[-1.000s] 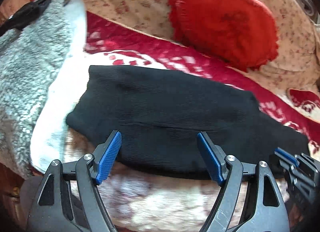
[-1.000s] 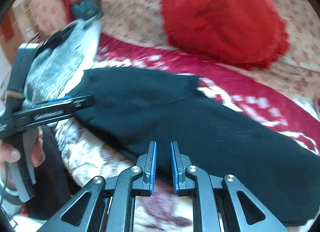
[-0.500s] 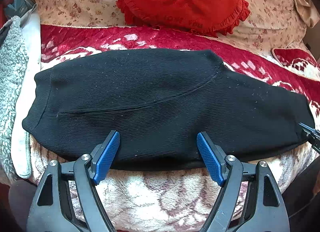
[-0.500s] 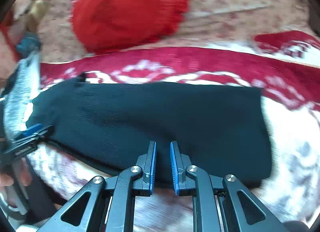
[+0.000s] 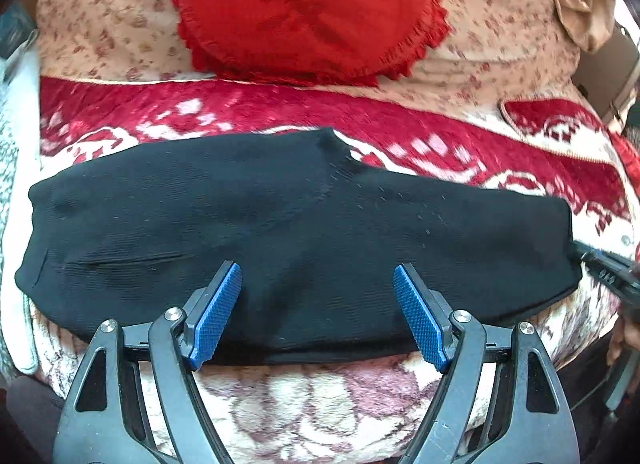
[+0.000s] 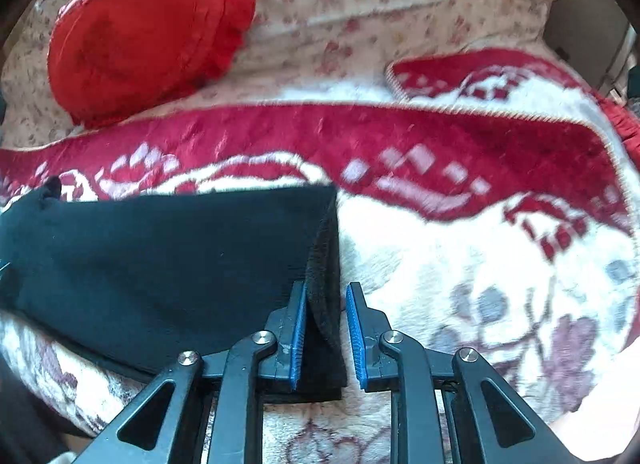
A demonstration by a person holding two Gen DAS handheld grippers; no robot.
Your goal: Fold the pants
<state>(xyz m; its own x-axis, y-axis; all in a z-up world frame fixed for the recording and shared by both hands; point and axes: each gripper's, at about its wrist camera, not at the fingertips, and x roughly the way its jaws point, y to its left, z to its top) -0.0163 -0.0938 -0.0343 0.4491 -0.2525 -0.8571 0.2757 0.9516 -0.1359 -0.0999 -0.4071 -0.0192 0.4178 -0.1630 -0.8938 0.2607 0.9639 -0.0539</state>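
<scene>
Black knit pants point(image 5: 280, 240) lie flat across the bed, folded lengthwise, waist at the left and leg ends at the right. My left gripper point(image 5: 318, 312) is wide open over the pants' near edge around the middle, holding nothing. My right gripper point(image 6: 326, 328) is narrowly open, with its blue pads point(image 6: 298, 328) on either side of the leg-end hem point(image 6: 324, 260); the hem sits in the gap, not clamped. The right gripper also shows in the left wrist view point(image 5: 608, 268) at the pants' right end.
A red round ruffled cushion point(image 5: 308, 12) lies at the back on floral bedding. A red and white patterned blanket point(image 6: 460, 248) covers the bed under the pants. A grey fleecy cloth point(image 5: 12, 168) lies at the left edge.
The right gripper has swung right along the pants to the leg-end hem and opened slightly around it. The left gripper has turned from the waist side to the middle, still open.
</scene>
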